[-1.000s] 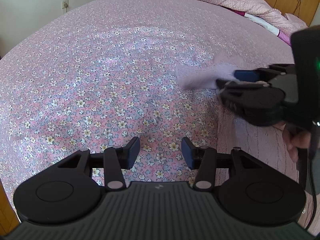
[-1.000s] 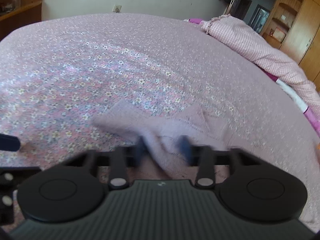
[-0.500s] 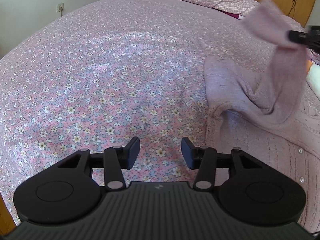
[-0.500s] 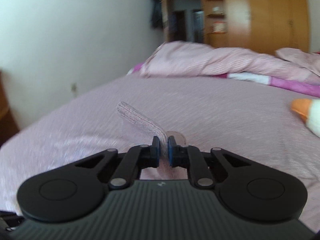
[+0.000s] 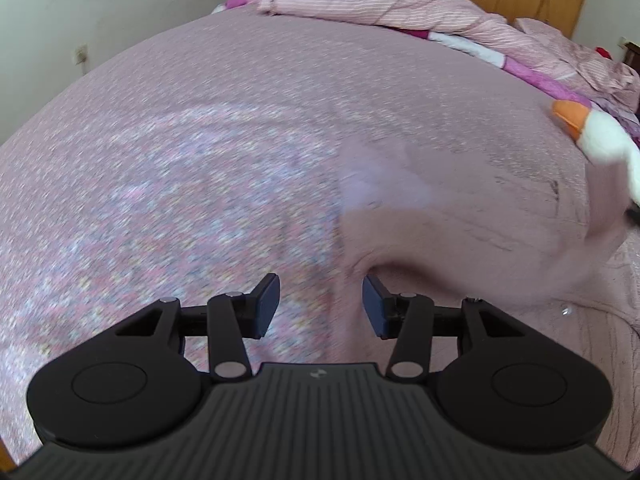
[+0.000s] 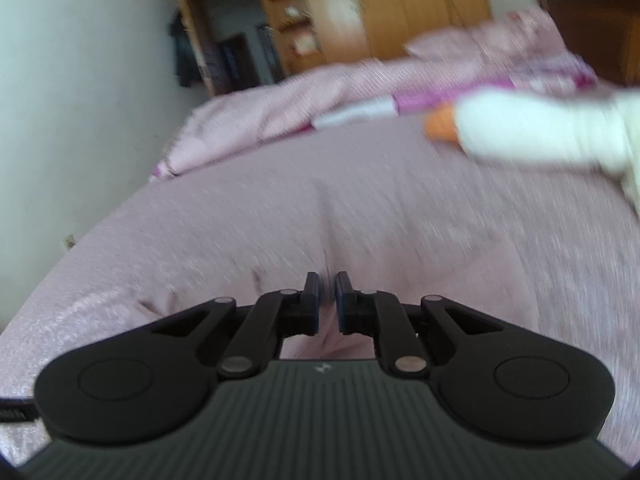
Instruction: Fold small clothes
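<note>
A pale pink knitted sweater (image 5: 460, 240) lies on the flowered bedsheet (image 5: 180, 180), blurred by motion. One sleeve (image 5: 600, 208) is lifted and drawn across the body to the right. My left gripper (image 5: 320, 306) is open and low over the sheet, with the sweater's left edge just ahead of its right finger and nothing between its fingers. My right gripper (image 6: 327, 300) is shut on a fold of the pink knit (image 6: 326, 344), which shows in the narrow gap between the pads. Only a dark sliver of it shows at the right edge of the left wrist view.
A white plush toy with an orange beak (image 5: 600, 136) (image 6: 520, 128) lies at the right of the bed. A bunched pink quilt (image 5: 400, 4) runs along the far side before wooden wardrobes (image 6: 380, 12). A white wall (image 5: 80, 8) stands to the left.
The right gripper shut on the sleeve, lifted it and swung it right over the sweater. The left gripper stayed open and shifted right, toward the sweater's left edge.
</note>
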### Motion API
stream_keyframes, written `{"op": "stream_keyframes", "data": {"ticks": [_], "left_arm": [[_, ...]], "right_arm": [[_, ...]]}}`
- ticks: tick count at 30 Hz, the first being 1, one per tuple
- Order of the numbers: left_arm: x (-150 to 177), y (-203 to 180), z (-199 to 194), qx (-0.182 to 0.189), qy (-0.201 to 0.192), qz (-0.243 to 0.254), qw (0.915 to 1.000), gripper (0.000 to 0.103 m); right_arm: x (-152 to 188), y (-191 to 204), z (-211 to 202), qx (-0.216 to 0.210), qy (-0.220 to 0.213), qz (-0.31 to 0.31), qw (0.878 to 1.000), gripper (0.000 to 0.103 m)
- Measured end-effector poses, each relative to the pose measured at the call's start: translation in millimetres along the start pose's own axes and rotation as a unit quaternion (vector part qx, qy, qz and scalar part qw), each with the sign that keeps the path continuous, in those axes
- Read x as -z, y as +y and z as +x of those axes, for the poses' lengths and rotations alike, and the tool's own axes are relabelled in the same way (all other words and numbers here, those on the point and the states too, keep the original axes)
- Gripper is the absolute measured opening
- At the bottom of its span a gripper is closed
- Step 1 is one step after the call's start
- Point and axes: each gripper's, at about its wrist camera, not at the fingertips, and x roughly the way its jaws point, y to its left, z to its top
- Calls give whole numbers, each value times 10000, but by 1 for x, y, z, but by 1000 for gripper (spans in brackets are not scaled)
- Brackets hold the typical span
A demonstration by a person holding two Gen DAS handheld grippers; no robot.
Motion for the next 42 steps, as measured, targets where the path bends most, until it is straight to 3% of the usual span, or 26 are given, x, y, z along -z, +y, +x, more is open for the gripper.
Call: {"op": "stream_keyframes", "data": {"ticks": [6, 12, 14, 15, 16, 22, 26, 27, 28, 30, 32, 38, 42], "left_arm": [[-13, -30, 5, 166, -78, 389, 9991, 54], [-13, -44, 16, 228, 56, 465, 9986, 54], [-13, -45, 19, 250, 85, 428, 9987, 54], [-13, -47, 21, 265, 99, 410, 9988, 54], [-13, -48, 22, 275, 115, 399, 9988, 54], [-13, -46, 30, 266, 149, 387, 9988, 54], [-13, -43, 32, 279, 153, 326, 9990, 54], [-12, -43, 33, 284, 155, 311, 9990, 54], [-12, -42, 34, 289, 160, 297, 9990, 54], [-11, -43, 36, 282, 178, 275, 9991, 54], [-12, -44, 39, 266, 181, 255, 9992, 54], [-19, -49, 54, 236, 243, 362, 9988, 54], [-21, -53, 62, 219, 292, 425, 9984, 54]], "right_arm": [[31, -47, 4, 573, 573, 683, 9944, 14], [33, -59, -16, 493, 636, 844, 9932, 14], [22, -58, -7, 450, 638, 801, 9937, 33], [19, -58, -6, 363, 655, 803, 9940, 57], [14, -57, -1, 256, 655, 811, 9942, 67], [-3, -57, 43, 93, 896, 1089, 9900, 66], [-5, -76, 69, 237, 1230, 2047, 9708, 65], [-4, -79, 72, 216, 1262, 2219, 9666, 61], [-4, -82, 74, 181, 1302, 2353, 9630, 42], [-3, -84, 74, 66, 1349, 2460, 9598, 15], [-2, -82, 65, 9, 1247, 2434, 9619, 14], [1, -82, 2, 113, 611, 1744, 9827, 14], [20, -83, -20, 471, 929, 1114, 9883, 15]]}}
